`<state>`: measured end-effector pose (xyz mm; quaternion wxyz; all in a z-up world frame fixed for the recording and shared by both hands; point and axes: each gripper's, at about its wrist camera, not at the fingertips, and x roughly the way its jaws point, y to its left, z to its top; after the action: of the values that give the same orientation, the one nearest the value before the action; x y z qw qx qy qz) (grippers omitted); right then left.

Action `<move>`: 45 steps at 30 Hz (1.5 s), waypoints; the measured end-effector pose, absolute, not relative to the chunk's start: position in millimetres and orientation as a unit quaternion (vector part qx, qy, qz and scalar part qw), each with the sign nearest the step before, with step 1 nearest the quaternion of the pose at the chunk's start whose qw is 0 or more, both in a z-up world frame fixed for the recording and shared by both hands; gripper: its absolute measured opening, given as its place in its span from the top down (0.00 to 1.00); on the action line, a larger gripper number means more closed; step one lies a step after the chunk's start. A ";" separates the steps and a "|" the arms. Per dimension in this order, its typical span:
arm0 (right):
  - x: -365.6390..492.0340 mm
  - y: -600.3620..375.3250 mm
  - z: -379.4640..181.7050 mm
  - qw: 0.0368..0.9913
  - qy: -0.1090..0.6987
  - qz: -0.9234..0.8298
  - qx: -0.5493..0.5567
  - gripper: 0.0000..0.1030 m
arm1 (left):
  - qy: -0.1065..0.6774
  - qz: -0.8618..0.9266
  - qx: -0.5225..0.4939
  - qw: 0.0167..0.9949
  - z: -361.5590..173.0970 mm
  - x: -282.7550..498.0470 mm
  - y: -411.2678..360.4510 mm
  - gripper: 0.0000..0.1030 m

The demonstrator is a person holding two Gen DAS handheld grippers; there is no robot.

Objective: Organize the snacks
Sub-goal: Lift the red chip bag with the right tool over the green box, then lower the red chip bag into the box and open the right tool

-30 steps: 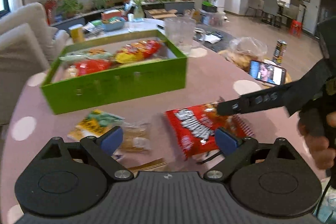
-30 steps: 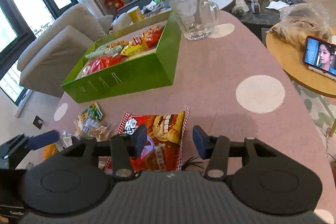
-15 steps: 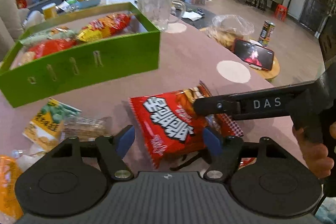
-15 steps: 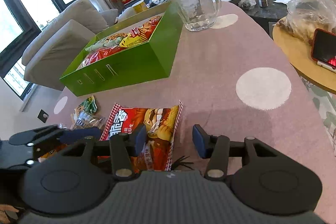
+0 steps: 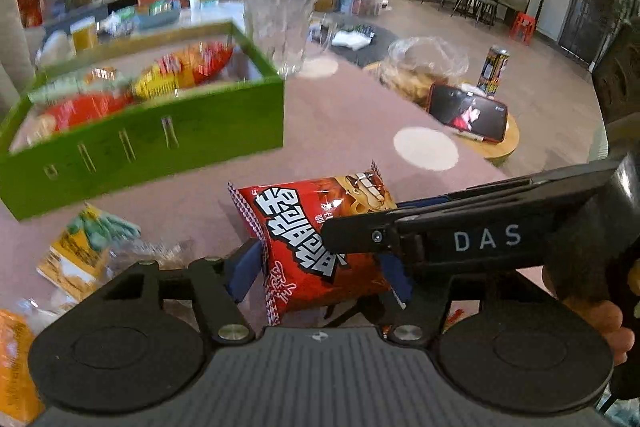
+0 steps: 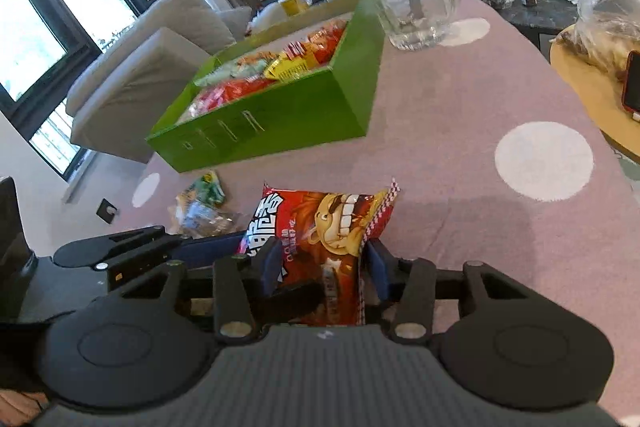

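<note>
From the left wrist, a red snack bag (image 5: 316,239) is seen lying on the pink tablecloth (image 5: 352,123), in front of the green box (image 5: 148,139) that is already filled with snacks. The left gripper (image 5: 320,277) is clenched on the bag's near end, its jaws having just been closing; the right gripper's arm is laid across the bag. From the right wrist, the right gripper (image 6: 322,267) is also clamped on the bag (image 6: 324,231), its jaws having just been closing. With both tools gripping, the bag could be torn or crushed if they are pulled apart. Open cloth is left between bag and box; a glass pitcher (image 6: 412,11) is set at the box's far corner.
</note>
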<state>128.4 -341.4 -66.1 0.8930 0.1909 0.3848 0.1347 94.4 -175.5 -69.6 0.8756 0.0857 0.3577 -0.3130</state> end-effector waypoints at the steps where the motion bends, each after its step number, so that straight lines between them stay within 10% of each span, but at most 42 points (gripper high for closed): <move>1: 125.7 -340.4 -61.2 0.896 0.379 0.136 0.189 0.53 | 0.347 -0.313 0.089 0.879 -64.7 91.1 -174.3 0.40; 45: 246.5 -317.7 -11.2 0.917 0.315 0.165 0.179 0.52 | 0.277 -0.250 0.086 0.924 -17.2 220.5 -157.3 0.40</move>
<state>246.4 -317.7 -11.2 0.9172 0.1793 0.3152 0.1652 220.5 -157.3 -17.2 0.9238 0.0863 0.2766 -0.2501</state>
